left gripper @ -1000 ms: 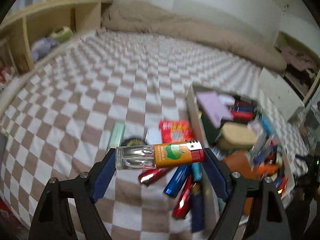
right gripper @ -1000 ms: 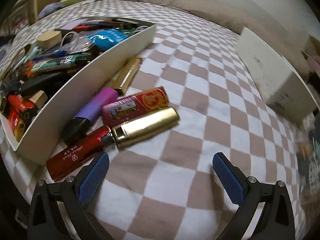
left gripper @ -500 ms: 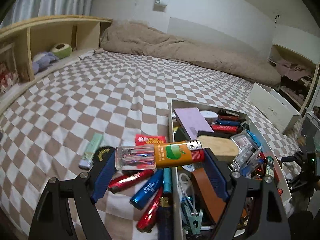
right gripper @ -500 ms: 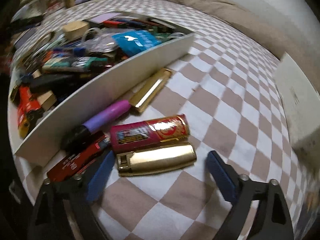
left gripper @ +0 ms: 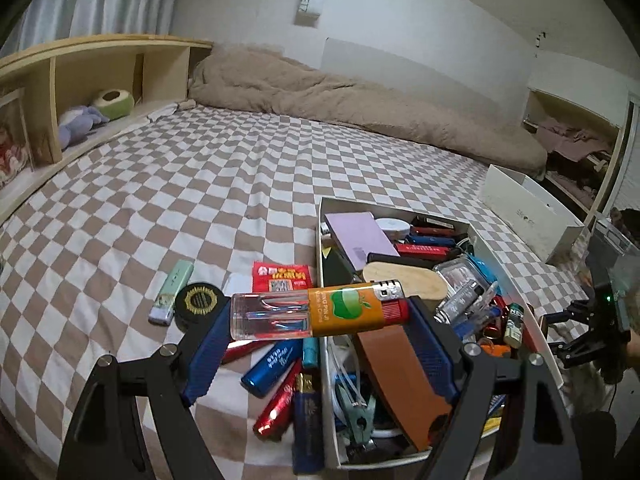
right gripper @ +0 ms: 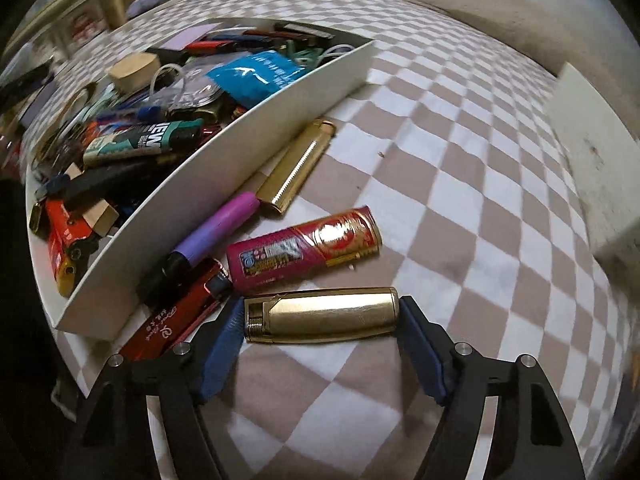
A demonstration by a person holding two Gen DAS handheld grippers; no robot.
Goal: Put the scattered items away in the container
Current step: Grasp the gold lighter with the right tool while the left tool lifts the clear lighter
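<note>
My left gripper (left gripper: 320, 316) is shut on a clear and orange lighter (left gripper: 318, 312), held crosswise in the air above the left wall of the white container (left gripper: 322, 248), which is full of lighters and small items. My right gripper (right gripper: 320, 314) has its blue pads at both ends of a gold lighter (right gripper: 322, 314) that lies on the checkered bedsheet beside the container (right gripper: 224, 160). A magenta and red lighter (right gripper: 304, 250), a purple lighter (right gripper: 214, 232), a red lighter (right gripper: 176, 320) and a second gold lighter (right gripper: 298, 168) lie close by.
Left of the container lie a mint lighter (left gripper: 172, 292), a black round tin (left gripper: 200, 302), a red packet (left gripper: 282, 276) and blue and red lighters (left gripper: 276, 364). A white box (left gripper: 528, 208) stands at the far right. A wooden shelf (left gripper: 80, 80) runs along the left.
My left gripper has lifted the orange lighter and carried it right, over the container's edge. My right gripper has dropped forward and narrowed around the gold lighter.
</note>
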